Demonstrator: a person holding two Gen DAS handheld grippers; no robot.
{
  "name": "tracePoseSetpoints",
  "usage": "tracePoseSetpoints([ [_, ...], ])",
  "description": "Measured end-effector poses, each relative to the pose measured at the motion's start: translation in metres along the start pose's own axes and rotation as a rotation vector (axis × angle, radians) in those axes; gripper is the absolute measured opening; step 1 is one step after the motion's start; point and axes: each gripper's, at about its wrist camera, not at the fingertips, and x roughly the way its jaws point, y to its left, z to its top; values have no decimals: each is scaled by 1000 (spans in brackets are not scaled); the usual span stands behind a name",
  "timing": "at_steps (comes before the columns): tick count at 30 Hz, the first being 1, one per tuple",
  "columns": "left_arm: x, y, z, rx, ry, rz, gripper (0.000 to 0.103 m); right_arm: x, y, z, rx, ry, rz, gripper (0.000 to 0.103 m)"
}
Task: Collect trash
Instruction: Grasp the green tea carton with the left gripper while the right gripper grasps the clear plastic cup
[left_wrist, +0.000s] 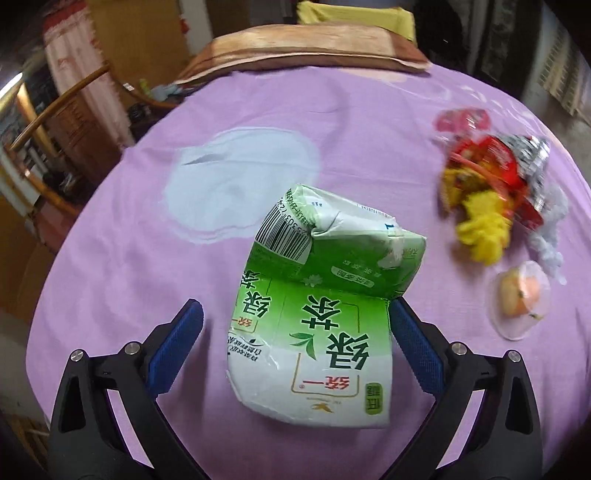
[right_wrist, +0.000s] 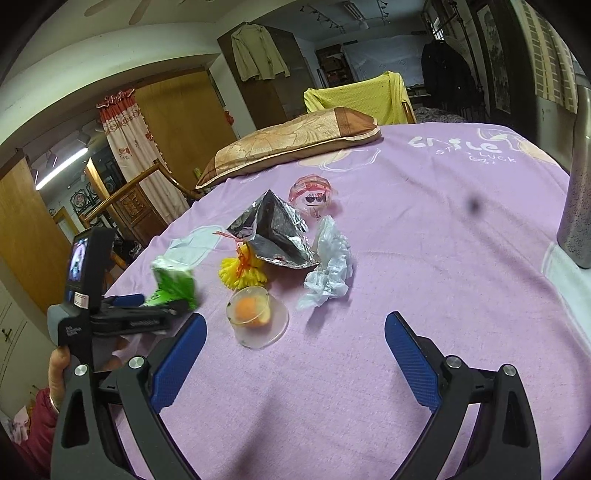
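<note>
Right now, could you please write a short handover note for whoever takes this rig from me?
Left gripper: open around the crushed green tea carton; one pad touches its side, the other stands apart, so no firm grip.
Right gripper: open, holding nothing, above the purple sheet.
Loose on the sheet: clear cup with orange fruit, yellow tassel, foil snack bag, crumpled white plastic bag, pink-printed clear wrapper.
Done: nothing visibly collected.
Left: all of it; no bin in view.
</note>
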Motion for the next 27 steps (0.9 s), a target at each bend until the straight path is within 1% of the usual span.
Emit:
tracePoseSetpoints([
  [3,2,13,1,-46,11,-25,96,2,2,0,-10,8,3,96],
  [4,3,12,2,-45,12,-36,96,2,4,-1,-18,10,-1,96],
  [8,8,-4,7,31,15,-19,96,4,6,-2,-26,21,-9,96],
  [9,12,-7,8,56,29,-18,97,5,6,-2,-22,24,-10,96],
  [11,15,-9,10,75,29,-24,97,7,4,-2,-10,33,-9,96],
  [12,17,-8,11,68,34,-34,97,8,3,-2,-8,36,-8,96],
  [14,20,1,12,18,54,-82,97,9,4,-3,-7,46,-3,96],
  [15,19,2,12,16,53,-88,97,10,5,-3,-9,52,-2,96],
  [19,18,1,10,19,50,-72,97,15,5,-3,-8,76,-1,96],
  [27,17,0,10,18,50,-74,97,25,2,-4,23,119,-17,96],
])
